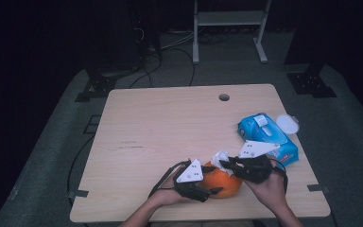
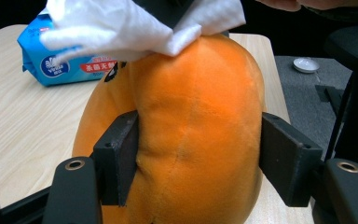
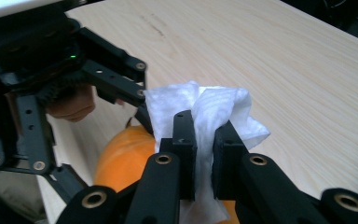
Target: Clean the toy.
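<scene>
Here the orange plush toy (image 2: pixel 196 126) is clamped by the left gripper (image 2: pixel 198 158) while a white wipe (image 3: pixel 209 116) — pinched in the right gripper (image 3: pixel 204 154) — is rubbed on top; next, fresh patches must be reached.

Blue wipes pack (image 1: pixel 267 137) near table's (image 1: pixel 160 127) right edge, white round lid (image 1: pixel 288 124) just beside it

The blue wipes pack (image 2: pixel 60 65) bears a round "Vinda" logo and small unreadable red-label characters

Dim high view, dark surroundings, brighter gripper views, soft close-up focus, no harsh glare
</scene>
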### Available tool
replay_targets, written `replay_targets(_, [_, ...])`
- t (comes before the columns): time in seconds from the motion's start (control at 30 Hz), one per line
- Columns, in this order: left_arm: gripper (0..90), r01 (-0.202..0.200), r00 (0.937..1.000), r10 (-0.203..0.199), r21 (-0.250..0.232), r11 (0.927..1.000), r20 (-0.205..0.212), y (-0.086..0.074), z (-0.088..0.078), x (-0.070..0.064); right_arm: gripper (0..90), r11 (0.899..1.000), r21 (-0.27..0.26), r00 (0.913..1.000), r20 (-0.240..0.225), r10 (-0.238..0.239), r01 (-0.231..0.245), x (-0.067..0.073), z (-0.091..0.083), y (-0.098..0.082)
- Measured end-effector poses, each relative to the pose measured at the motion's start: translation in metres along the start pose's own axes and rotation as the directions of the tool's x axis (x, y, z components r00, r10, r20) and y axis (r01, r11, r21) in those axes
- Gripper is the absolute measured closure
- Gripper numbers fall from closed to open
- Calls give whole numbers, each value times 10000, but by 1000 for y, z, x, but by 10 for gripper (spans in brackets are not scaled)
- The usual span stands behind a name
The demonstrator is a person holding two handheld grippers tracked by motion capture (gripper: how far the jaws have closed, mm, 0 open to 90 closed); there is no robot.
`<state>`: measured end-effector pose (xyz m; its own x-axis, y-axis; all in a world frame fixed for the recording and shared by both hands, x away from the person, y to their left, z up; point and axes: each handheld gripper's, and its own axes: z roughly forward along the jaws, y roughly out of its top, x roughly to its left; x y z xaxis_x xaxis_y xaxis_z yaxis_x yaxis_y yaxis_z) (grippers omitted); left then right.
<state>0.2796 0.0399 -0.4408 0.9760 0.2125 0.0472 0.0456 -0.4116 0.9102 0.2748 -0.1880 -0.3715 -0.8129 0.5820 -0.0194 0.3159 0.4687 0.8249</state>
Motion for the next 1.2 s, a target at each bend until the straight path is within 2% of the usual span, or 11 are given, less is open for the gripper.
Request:
replay_targets(0.17, [343,202,9998,-202,-83,9998,18,-1,-2,4,815,9981,-105,9981,121,605,-604,-16,-5,-8])
replay_targets(0.3, [343,623,9981,-623,-248,9978,1,-4,-6,12,814,9961,-165,9961,175,868,-865,-23,-11,-14])
replay_targets(0.43, [341,1082,9941,-1085,-399,9933,-46,-6,-10,19,814,9959,-214,9960,151,880,-876,-22,-13,-16])
replay_targets(0.53, [338,1606,9868,-1615,-543,9855,-122,-9,-14,27,814,9973,-241,9975,72,702,-700,-18,-14,-12])
replay_targets(0.6, [334,1801,9832,-1815,-607,9818,-179,-10,-15,31,814,9983,-273,9987,-5,513,-513,-13,-12,-10])
replay_targets(0.7, [324,1838,9822,-1857,-602,9811,-279,-9,-12,29,814,9992,-235,9995,-95,316,-318,-5,-9,-6])
replay_targets(0.8, [316,1725,9839,-1747,-563,9834,-370,-7,-8,24,813,9996,-286,9994,-338,27,-37,5,-5,0])
replay_targets(0.9, [312,1375,9894,-1393,-440,9895,-415,-4,-5,19,813,9992,-277,9982,-522,-308,294,14,-1,4])
replay_targets(0.97, [313,1221,9913,-1239,-402,9917,-451,-3,-4,17,811,9981,-195,9977,-337,-582,576,17,1,6])
replay_targets(1.2, [319,1314,9906,-1332,-534,9899,-315,-6,-6,21,814,9994,-320,9999,-18,-152,151,-1,-5,-1])
